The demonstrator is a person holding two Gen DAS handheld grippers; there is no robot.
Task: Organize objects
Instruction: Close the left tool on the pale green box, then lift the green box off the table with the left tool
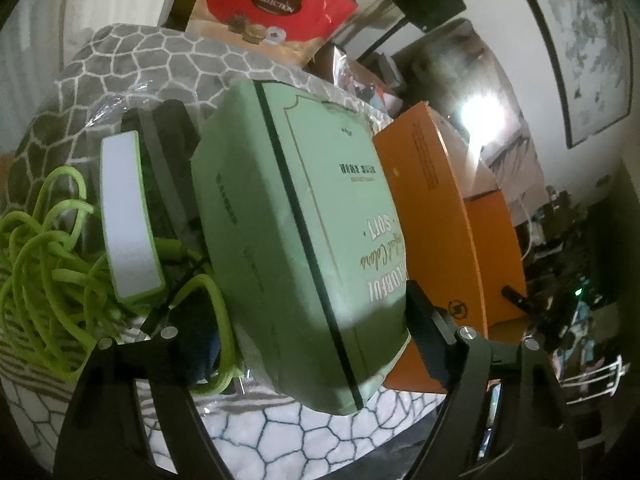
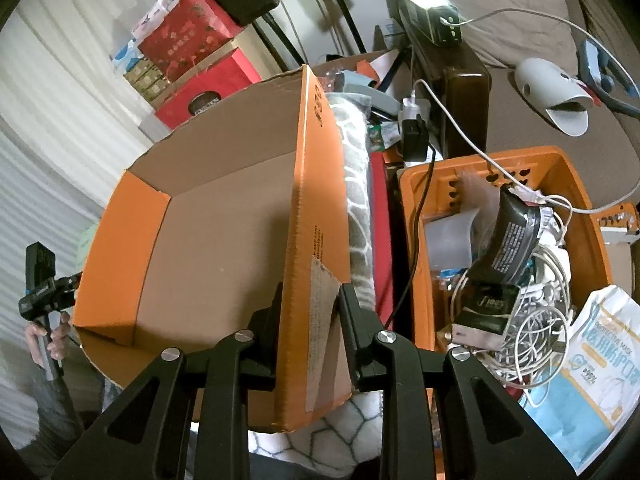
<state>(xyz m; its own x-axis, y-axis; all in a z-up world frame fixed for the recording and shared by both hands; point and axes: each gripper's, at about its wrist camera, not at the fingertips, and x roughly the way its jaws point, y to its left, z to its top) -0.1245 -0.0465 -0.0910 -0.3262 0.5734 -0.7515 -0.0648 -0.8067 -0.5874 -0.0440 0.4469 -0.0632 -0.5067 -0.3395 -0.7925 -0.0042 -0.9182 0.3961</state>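
So the left gripper (image 1: 312,328) has its jaws spread wide around a green box (image 1: 296,216), one finger on each side of it. Can't really tell from the left wrist view whether the pads are actually pressing the box or just sitting beside it. The box is pale green with a dark band around it and gold lettering, and it's lying on a grey blanket (image 1: 132,60) with a white honeycomb pattern. Right behind it, touching or nearly so, is the orange carton (image 1: 436,216). On the other side of the green box there's a small white block with a lime edge (image 1: 128,216), and next to that a messy tangle of lime cord (image 1: 40,264). Further back a red box (image 1: 280,4) that says "COLLECTION" stands beyond the blanket.

Over on the right, the right gripper (image 2: 308,332) is pinched narrow on the carton's (image 2: 224,240) side wall, one finger inside and one outside. The carton is open, plain brown inside with nothing visible in it, and sits on the same blanket (image 2: 356,200). Beside it, past a red strip, is an orange basket (image 2: 416,240) stuffed with white cables (image 2: 532,320), a black pouch (image 2: 508,240) and other bits, with a mask pack (image 2: 596,364) at its near corner.
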